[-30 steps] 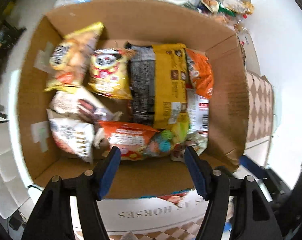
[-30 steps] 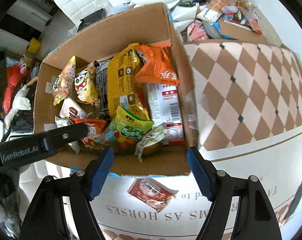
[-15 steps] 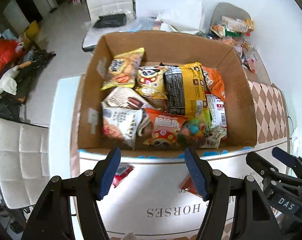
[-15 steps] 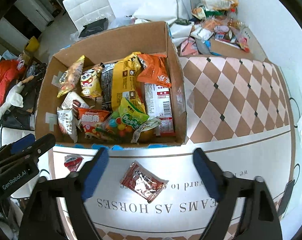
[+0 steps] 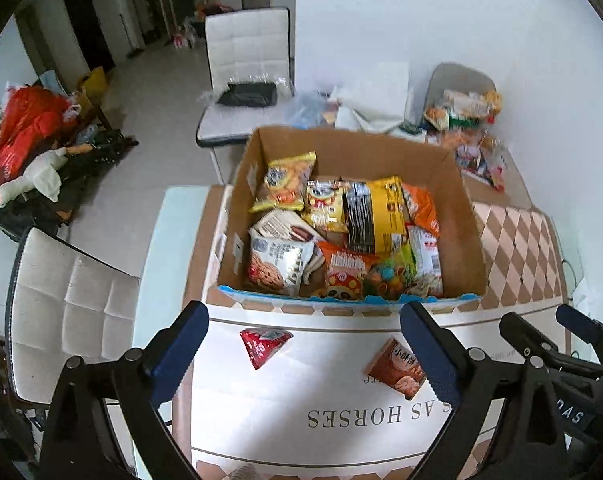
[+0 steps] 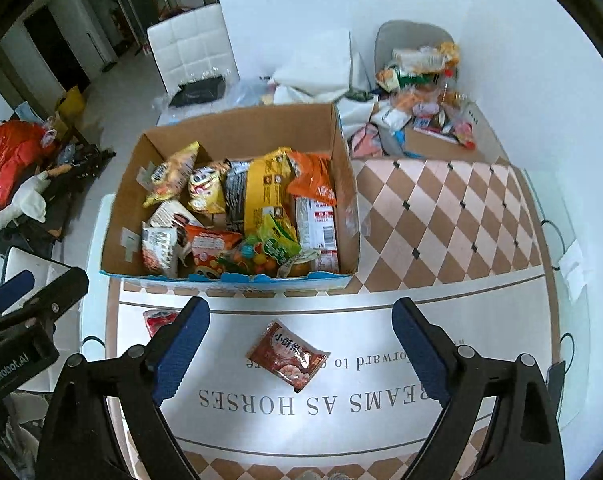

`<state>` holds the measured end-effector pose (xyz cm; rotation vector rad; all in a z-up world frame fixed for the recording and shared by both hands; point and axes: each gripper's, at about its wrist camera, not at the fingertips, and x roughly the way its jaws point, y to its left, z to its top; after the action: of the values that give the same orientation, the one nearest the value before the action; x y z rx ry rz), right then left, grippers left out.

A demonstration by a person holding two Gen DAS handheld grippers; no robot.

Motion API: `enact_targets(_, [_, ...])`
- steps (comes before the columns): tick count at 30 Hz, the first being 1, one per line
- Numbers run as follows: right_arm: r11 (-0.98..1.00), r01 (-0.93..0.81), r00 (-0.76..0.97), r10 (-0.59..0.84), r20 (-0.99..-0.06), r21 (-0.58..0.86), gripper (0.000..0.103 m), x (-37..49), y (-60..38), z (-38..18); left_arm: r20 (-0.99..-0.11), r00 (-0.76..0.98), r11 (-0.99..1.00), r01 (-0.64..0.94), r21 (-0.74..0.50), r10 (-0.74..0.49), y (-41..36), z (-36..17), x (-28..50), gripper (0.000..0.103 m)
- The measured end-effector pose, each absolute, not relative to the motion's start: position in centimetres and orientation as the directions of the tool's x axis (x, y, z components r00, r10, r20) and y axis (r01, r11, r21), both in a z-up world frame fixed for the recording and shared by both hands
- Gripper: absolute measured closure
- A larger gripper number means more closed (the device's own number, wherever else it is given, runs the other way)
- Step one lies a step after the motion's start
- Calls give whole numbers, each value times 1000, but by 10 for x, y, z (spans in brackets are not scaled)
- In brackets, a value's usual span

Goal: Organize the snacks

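So both my grippers were up over the table with nothing in them: my left gripper (image 5: pixel 303 346) had its jaws spread wide, and my right gripper (image 6: pixel 299 344) was wide open too. The cardboard box (image 6: pixel 343 184) sat on the checkered tablecloth (image 6: pixel 441 216), stuffed with snack bags. Two were loose on the cloth just in front of it, a brown-red snack packet (image 6: pixel 287 356) right between my right fingers and a small red triangular packet (image 5: pixel 263 344) off to its left, apart from it.
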<state>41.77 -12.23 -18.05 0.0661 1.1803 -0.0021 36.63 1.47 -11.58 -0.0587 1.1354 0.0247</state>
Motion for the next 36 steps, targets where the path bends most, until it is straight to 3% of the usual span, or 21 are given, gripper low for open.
enact_targets(9, [997,29,450,52,-892,73,7,384,-118,-141,-865,502,999,-29,-27,-9,11,-77,337,5])
enact_targets(21, [993,38,459,85,-884,115,6,357,-122,-124,-872,489,998,-45,-36,-9,12,-77,314,5])
enact_targets(27, [987,83,325,103,-940,137,5,372,-137,-186,-910,413,994,-108,-13,33,33,-119,314,5])
enact_targets(32, [968,186,166,138,-977,168,5,392,-152,-277,-953,299,984,-177,1,55,61,-176,320,5])
enact_targets(36, [988,81,62,129,-990,134,6,405,-136,-339,-974,211,980,-192,46,87,79,-222,324,5])
